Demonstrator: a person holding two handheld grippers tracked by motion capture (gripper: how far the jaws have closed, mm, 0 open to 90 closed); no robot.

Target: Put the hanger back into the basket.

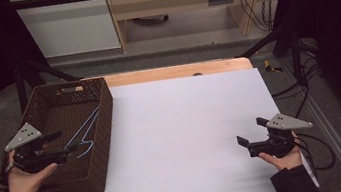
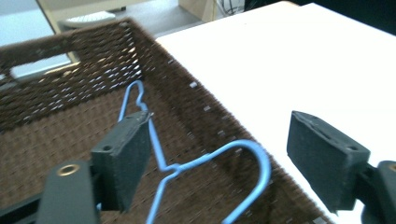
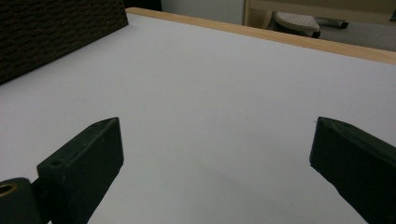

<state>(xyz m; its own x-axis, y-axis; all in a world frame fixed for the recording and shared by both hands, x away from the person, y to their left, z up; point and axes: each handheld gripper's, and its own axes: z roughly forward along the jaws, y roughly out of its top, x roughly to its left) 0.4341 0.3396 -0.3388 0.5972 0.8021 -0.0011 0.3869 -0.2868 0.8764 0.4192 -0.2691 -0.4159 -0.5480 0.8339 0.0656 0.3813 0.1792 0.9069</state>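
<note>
Brown wicker fills the left of the scene: a woven basket [image 1: 106, 135] sits at nine o'clock on the white table [image 1: 187, 124], and inside it lies a blue wire hanger [image 1: 83, 133], its long arm running toward one o'clock along the basket's right-hand wall. My left gripper [image 1: 64, 143] hangs over the basket's near half, jaws spread wide and pointing toward three o'clock, with nothing pinched between them. In the left gripper view, the hanger [image 2: 210, 161] lies between my two black pads: its twisted neck passes just beside the left pad [image 2: 123, 158], while the curved hook arcs toward the right pad [image 2: 327, 158] yet stands apart from it. Whether the wire actually touches the left pad I cannot tell. The basket wall [image 2: 196, 107] runs diagonally behind the hook, and the white table [image 2: 303, 60] lies beyond it.

My right gripper [image 1: 252, 137] rests in my hand at four o'clock on the table, well apart from the basket, jaws also wide and pointing toward nine o'clock. In the right gripper view, its two pads stand far apart over the bare white surface [image 3: 210, 116], with a corner of the basket [image 3: 56, 32] at eleven o'clock and the table's wooden edge [image 3: 280, 37] running across the far side.
</note>
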